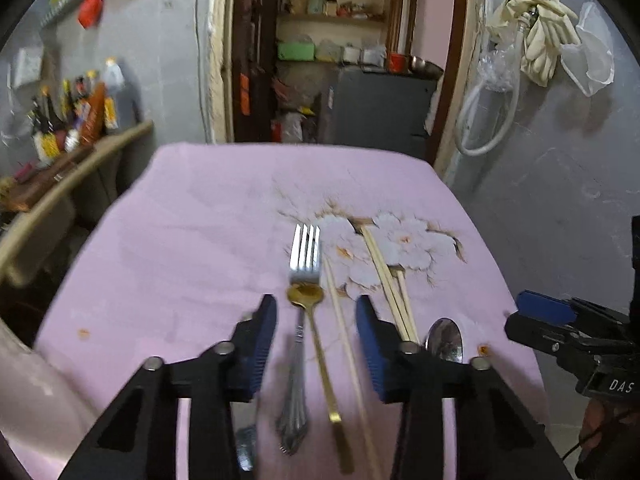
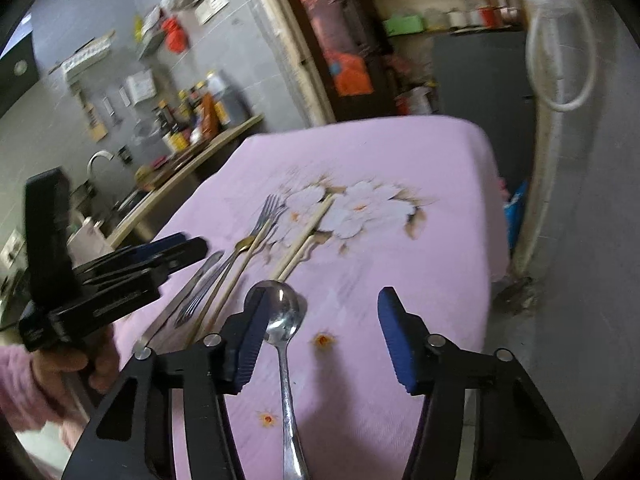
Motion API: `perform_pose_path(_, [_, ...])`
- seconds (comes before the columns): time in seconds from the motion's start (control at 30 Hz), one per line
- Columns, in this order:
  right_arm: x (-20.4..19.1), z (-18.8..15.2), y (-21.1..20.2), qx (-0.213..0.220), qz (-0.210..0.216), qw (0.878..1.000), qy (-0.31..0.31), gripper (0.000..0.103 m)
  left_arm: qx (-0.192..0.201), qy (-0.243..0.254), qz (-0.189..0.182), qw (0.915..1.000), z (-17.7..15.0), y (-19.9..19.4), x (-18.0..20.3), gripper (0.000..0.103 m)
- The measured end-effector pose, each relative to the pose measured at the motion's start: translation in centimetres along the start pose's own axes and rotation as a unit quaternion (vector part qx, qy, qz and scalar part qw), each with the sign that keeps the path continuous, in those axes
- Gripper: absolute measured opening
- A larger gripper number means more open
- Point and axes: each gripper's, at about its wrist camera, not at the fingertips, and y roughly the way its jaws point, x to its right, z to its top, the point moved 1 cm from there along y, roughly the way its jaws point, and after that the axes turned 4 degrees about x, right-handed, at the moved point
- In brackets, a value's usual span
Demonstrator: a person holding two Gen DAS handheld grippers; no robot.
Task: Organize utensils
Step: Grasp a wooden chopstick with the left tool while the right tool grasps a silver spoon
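Note:
On the pink floral cloth lie a silver fork, a gold spoon, a single chopstick, a pair of chopsticks and a silver spoon. A knife lies left of the fork. My left gripper is open, its fingers either side of the fork, gold spoon and single chopstick. My right gripper is open over the silver spoon, whose bowl sits by the left finger. The right gripper shows at the left view's edge.
A counter with bottles and a sink tap stand left of the table. A doorway with shelves is beyond the far edge. A grey wall with a hose is on the right.

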Motion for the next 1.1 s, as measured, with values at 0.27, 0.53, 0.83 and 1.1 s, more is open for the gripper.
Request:
perform_pose_path(0.27, [0.2, -0.5, 3.2, -0.034, 0.072, 0.997, -0.023, 0.038, -0.025, -0.012, -0.016, 0.9995, -0.7, 2.3, 0.5, 0.026])
perform_pose_path(0.53, [0.1, 0.1, 5.0, -0.047, 0.110, 0.991, -0.056, 0.032, -0.040, -0.010, -0.040, 0.9984, -0.4, 3.8, 0.6, 0.020])
perform_pose_path(0.83, [-0.2, 0.5, 5.0, -0.070, 0.146, 0.981, -0.111, 0.014, -0.064, -0.007, -0.064, 0.9959, -0.4, 4.5, 0.1, 0.018])
perform_pose_path(1.1, [0.2, 0.5, 4.0, -0.079, 0.138, 0.985, -0.069, 0.003, -0.067, -0.012, -0.061, 0.9958, -0.1, 4.9, 0.1, 0.015])
